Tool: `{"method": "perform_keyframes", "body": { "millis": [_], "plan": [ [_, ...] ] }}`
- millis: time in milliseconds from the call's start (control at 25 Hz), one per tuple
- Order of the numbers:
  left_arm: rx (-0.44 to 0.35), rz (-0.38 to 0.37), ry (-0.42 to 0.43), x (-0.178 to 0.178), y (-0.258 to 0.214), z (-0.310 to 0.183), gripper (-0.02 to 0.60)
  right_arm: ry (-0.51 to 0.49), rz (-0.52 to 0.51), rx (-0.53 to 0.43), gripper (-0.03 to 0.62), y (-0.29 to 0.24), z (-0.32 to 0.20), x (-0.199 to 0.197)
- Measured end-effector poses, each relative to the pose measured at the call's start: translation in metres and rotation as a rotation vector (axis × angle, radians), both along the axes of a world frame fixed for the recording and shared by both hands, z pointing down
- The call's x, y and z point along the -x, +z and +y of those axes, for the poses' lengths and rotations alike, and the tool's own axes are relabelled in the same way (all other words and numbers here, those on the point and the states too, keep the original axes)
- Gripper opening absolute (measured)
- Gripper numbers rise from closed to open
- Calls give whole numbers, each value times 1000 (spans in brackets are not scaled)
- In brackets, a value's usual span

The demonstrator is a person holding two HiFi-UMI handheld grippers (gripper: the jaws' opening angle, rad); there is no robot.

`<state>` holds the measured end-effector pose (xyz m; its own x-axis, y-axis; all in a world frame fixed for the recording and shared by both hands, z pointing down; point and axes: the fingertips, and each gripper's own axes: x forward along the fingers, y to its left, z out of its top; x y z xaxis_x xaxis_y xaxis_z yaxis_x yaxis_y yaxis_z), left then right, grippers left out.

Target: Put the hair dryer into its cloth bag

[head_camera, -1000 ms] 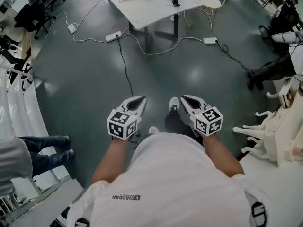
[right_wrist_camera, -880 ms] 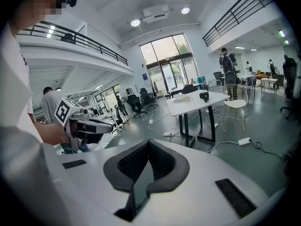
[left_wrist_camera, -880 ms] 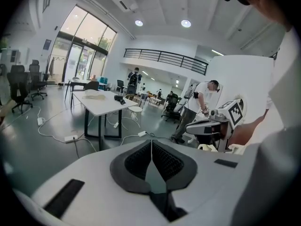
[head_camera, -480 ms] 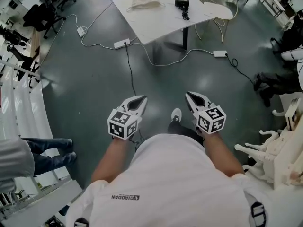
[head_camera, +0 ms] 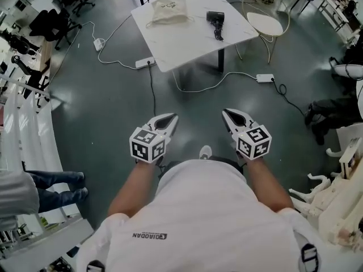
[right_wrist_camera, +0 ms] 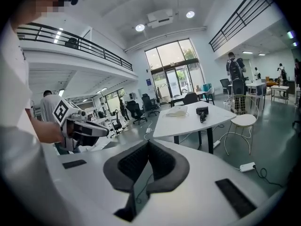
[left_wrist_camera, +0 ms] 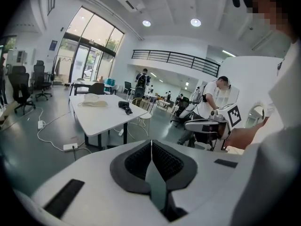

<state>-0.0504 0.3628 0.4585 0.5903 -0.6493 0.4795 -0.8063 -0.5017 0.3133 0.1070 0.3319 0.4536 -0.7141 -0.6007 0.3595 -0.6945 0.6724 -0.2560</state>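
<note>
A black hair dryer [head_camera: 215, 20] lies on the white table [head_camera: 193, 38] far ahead, its cord trailing toward me. The cream cloth bag [head_camera: 168, 11] rests on the same table, left of the dryer. Both also show small in the left gripper view as dryer [left_wrist_camera: 124, 107] and bag [left_wrist_camera: 93, 101], and in the right gripper view as dryer [right_wrist_camera: 202, 111] and bag [right_wrist_camera: 178, 111]. My left gripper [head_camera: 168, 120] and right gripper [head_camera: 230, 117] are held side by side in front of my chest, over the floor, well short of the table. Both are shut with nothing in them.
Power strips and cables [head_camera: 148, 62] cross the dark floor between me and the table. A round wire chair [head_camera: 266, 21] stands right of the table. White furniture [head_camera: 340, 191] sits at the right, a seated person's legs [head_camera: 54, 186] at the left, office chairs at the far left.
I have walked toward the table: it, the dryer and the bag have come nearer and lower in the head view. Both grippers stay shut in front of me.
</note>
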Motion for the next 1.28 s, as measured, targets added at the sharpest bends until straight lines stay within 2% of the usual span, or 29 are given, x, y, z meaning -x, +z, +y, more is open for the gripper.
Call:
{"method": "perform_keyframes", "body": {
  "millis": [280, 600, 800, 1080, 1280],
  "plan": [
    [-12, -37, 21, -40, 2, -49, 34, 0, -12, 26, 21, 14, -44, -32],
    [-2, -65, -23, -35, 5, -91, 34, -17, -25, 77, 21, 34, -77, -39],
    [12, -44, -8, -41, 18, -121, 34, -12, -2, 84, 21, 42, -99, -42],
    [-10, -22, 15, -20, 17, -201, 34, 17, 23, 94, 21, 45, -164, -22],
    [-14, -15, 9, 12, 14, -265, 34, 13, 68, 96, 21, 41, -227, 2]
  ]
}}
